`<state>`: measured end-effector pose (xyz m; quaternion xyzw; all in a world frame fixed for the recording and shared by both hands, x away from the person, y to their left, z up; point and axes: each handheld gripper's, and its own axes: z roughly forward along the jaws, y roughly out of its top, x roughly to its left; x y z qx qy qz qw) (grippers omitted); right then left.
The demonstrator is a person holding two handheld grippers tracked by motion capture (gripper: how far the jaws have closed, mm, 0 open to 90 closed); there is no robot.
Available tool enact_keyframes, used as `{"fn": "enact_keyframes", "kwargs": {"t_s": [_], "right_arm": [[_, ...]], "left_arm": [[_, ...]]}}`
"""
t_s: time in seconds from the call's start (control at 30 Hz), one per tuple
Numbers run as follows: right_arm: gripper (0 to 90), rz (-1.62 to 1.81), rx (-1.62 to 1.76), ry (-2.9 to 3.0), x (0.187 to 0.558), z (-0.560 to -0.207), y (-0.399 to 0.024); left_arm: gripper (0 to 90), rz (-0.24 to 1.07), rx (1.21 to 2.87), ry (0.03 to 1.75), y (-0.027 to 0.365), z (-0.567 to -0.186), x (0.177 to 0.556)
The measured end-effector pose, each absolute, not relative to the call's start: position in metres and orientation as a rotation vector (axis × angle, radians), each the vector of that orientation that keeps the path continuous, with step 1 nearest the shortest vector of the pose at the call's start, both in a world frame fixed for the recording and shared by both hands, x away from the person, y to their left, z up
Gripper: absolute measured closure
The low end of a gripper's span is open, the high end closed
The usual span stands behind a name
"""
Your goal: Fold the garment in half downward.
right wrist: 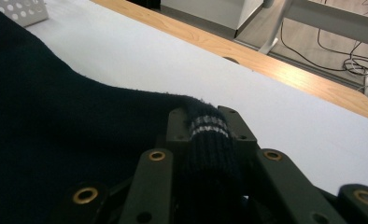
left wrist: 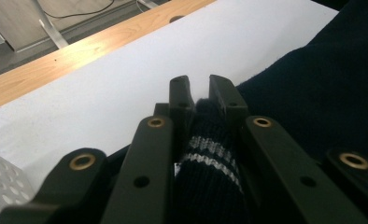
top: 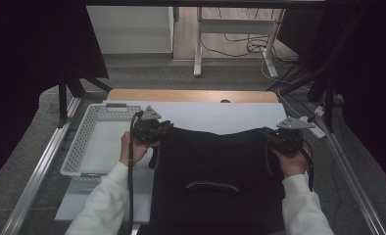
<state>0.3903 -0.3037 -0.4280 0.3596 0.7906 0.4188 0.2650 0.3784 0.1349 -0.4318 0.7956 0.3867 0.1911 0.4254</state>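
Nearest to me, the dark knit sweater [top: 215, 181] lies spread flat on the white table [top: 220, 115], its near edge running off the table's near edge toward my body and a pale-trimmed opening [top: 213, 186] showing on its near half. My left gripper [top: 152, 129] is clamped on the sweater's far left corner: in the left gripper view the jaws stand narrow with a ribbed, striped band [left wrist: 210, 158] pinched between them. My right gripper [top: 284, 137] is clamped on the sweater's far right corner in the same manner, its striped ribbing [right wrist: 209, 126] pressed between the jaws. Both corners sit at the sweater's far edge, which sags slightly toward me between the two grips. Left of the sweater stands a white perforated basket [top: 90, 127], just beside it and apart from the cloth. Beyond the sweater the table surface is bare up to its wooden far strip [top: 191, 95]. Judgement on progress: the garment is laid out and both far corners are secured; the fold itself has not begun, since no layer is doubled over. Remaining steps appear to be carrying the far edge toward the near edge, releasing, and possibly transferring the folded piece to the basket.
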Motion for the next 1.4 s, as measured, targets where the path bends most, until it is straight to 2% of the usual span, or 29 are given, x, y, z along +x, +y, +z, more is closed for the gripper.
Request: {"fn": "enact_keyframes", "kwargs": {"t_s": [1.4], "right_arm": [[75.3, 1.15, 0.944, 2.045, 0.409, -0.394, -0.296]], "left_arm": [[79.0, 0.555, 1.938, 0.974, 0.14, -0.398, 0.4]]}}
